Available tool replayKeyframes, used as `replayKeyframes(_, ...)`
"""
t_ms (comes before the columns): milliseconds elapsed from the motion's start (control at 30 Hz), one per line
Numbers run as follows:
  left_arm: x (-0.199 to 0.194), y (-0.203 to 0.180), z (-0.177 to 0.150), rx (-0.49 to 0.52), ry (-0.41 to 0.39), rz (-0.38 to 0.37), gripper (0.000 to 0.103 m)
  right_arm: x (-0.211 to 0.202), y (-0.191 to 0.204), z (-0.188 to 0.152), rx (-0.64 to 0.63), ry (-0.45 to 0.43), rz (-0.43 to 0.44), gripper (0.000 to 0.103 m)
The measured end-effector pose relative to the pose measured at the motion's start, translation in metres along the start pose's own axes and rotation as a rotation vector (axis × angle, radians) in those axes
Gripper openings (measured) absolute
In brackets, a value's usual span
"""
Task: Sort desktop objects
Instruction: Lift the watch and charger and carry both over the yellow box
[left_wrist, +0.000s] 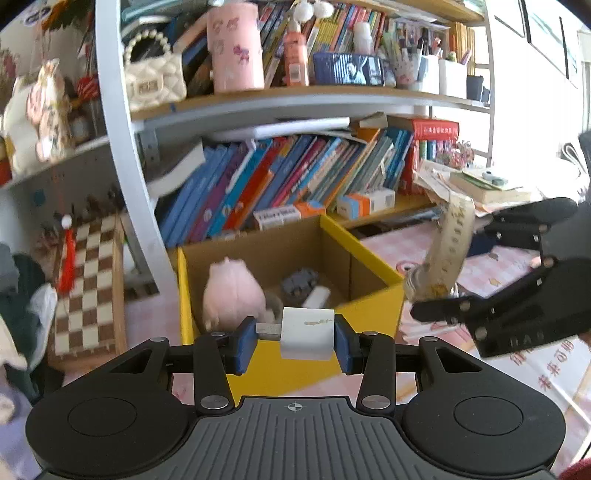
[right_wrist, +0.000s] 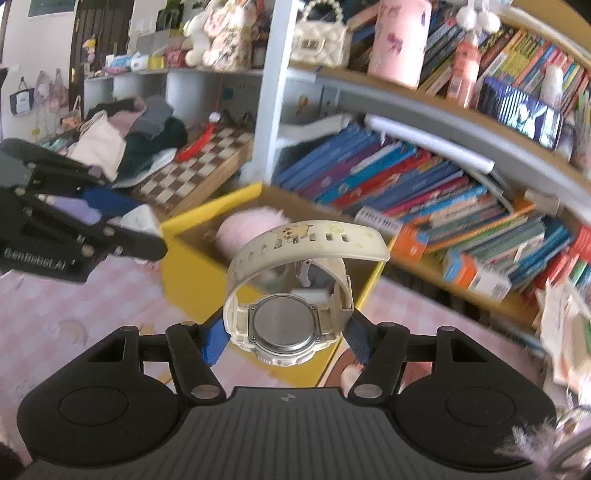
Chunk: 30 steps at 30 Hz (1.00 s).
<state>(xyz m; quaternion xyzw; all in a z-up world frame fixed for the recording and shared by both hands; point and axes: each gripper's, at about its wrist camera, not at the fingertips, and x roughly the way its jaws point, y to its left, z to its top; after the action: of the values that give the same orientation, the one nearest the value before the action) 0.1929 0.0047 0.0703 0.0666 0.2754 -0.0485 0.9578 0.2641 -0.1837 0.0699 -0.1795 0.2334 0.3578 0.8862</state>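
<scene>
My left gripper (left_wrist: 295, 338) is shut on a white block (left_wrist: 307, 334), held above the near wall of a yellow-edged cardboard box (left_wrist: 369, 302). Inside the box lie a pink plush toy (left_wrist: 232, 291), a grey piece (left_wrist: 300, 284) and a small white item (left_wrist: 317, 297). My right gripper (right_wrist: 286, 334) is shut on a white wristwatch (right_wrist: 286, 325), case back toward the camera and strap looped upward, in front of the same box (right_wrist: 192, 277). The left wrist view shows the watch strap (left_wrist: 452, 240) hanging from the right gripper (left_wrist: 436, 306) to the right of the box.
A white-framed shelf unit full of books (left_wrist: 295, 177) stands behind the box. A chessboard (left_wrist: 90, 284) leans at the left, next to a pile of clothes (right_wrist: 122, 136). The desk has a pink checked cover (right_wrist: 74, 314). Papers and books (left_wrist: 480, 184) are stacked at the right.
</scene>
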Motion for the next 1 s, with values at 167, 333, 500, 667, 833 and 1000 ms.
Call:
replayKeyframes(167, 0.010, 0.001, 0.013, 0.019, -0.012, 0.021, 0.042, 0.011, -0.013, 0.023, -0.029, -0.037, -0.005, 0.062)
replayKeyframes(333, 0.024, 0.005, 0.021, 0.021, -0.002, 0.040, 0.042, 0.030, -0.019, 0.042, -0.060, -0.047, 0.005, 0.062)
replayKeyframes(500, 0.041, 0.013, 0.026, 0.019, 0.019, 0.069, 0.042, 0.055, -0.021, 0.057, -0.101, -0.038, 0.021, 0.062)
replayKeyframes(667, 0.064, 0.022, 0.029, 0.023, 0.050, 0.099, 0.042, 0.083, -0.021, 0.064, -0.143, -0.010, 0.029, 0.062)
replayKeyframes(833, 0.086, 0.029, 0.029, 0.020, 0.088, 0.115, 0.042, 0.109, -0.021, 0.061, -0.169, 0.031, 0.043, 0.062)
replayKeyframes(1000, 0.107, 0.034, 0.025, 0.020, 0.131, 0.117, 0.042, 0.132, -0.022, 0.053, -0.193, 0.088, 0.065, 0.062)
